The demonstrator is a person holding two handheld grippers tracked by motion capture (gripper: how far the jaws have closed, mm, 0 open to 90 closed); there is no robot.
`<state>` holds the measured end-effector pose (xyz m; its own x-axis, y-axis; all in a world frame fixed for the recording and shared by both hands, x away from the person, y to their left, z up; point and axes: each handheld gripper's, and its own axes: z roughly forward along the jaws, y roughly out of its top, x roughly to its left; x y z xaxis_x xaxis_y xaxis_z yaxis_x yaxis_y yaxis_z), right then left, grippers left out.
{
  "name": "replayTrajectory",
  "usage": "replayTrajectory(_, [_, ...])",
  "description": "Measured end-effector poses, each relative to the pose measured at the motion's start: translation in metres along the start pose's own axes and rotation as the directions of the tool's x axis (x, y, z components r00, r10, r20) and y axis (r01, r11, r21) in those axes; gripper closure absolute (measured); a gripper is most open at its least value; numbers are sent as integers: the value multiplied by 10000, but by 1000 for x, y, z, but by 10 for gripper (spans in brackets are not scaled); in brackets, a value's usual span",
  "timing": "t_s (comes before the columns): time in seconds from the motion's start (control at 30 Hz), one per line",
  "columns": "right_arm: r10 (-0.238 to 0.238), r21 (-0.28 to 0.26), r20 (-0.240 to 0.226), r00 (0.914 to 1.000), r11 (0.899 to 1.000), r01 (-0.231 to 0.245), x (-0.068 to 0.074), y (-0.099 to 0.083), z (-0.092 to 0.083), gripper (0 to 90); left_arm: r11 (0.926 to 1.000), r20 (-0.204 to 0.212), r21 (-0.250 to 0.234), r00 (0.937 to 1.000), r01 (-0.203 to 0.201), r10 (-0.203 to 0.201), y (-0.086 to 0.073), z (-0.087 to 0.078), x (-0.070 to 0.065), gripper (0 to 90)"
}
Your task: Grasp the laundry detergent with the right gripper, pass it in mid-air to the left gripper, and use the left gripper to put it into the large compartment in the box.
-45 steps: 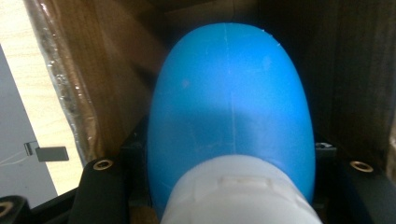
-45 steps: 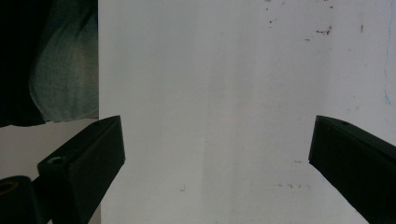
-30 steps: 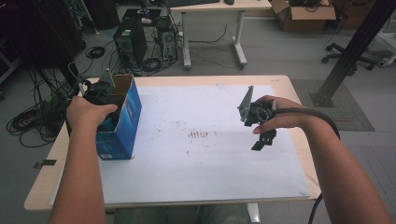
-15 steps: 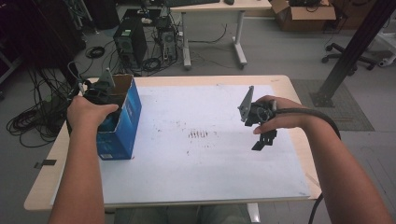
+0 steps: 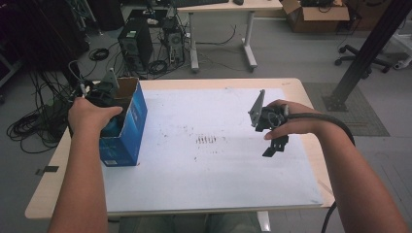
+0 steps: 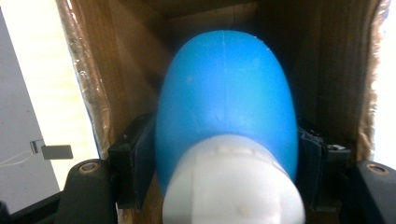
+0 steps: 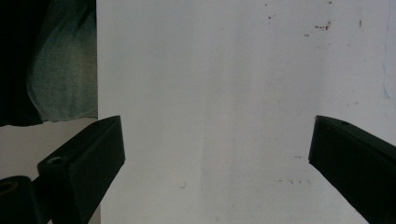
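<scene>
Flanking a blue bottle (image 6: 226, 98) inside box (image 5: 131, 121), left gripper (image 6: 226, 158) jaws

blue bottle (image 6: 226, 98) with white cap (image 6: 231, 184) inside cardboard box (image 6: 116, 70) — black fingers (image 6: 133, 170) flanking it, just opening

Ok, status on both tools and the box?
Left tool inside blue box, jaws just opening, blue bottle between them, contact unclear. Right tool open, empty, over white sheet. Nothing blocking.
</scene>
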<state>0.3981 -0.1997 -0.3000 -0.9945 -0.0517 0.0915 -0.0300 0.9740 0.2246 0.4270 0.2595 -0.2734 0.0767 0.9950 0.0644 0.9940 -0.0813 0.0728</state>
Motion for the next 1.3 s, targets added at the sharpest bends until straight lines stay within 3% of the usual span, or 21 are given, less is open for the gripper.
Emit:
replayTrajectory(0.4, [-24,-72,67,10000,10000,25,1,2,0,36,9999,-164,-164,9999,23,-26,-4,-13,-3,279])
replayTrajectory(0.57, [-30,-43,60,10000,10000,30,1,3,0,35,9994,-236,-320,9996,-162,155,-5,-20,-4,267])
replayTrajectory(0.83, [-46,-27,69,10000,10000,46,1,4,0,36,9988,-83,-476,9999,94,-98,-6,-25,-3,211])
replayTrajectory(1.1, [0,-37,52,10000,10000,0,1,3,0,37,9989,-336,-466,9994,-107,92,-7,-33,-5,149])
replayTrajectory(1.17, [3,-26,51,10000,10000,-3,1,3,0,35,9989,-460,-342,9985,-308,292,-7,-34,-7,136])
replayTrajectory(1.3, [21,-26,83,10000,10000,-21,2,3,-1,35,9986,-419,-352,9984,-397,382,-8,-37,-9,90])
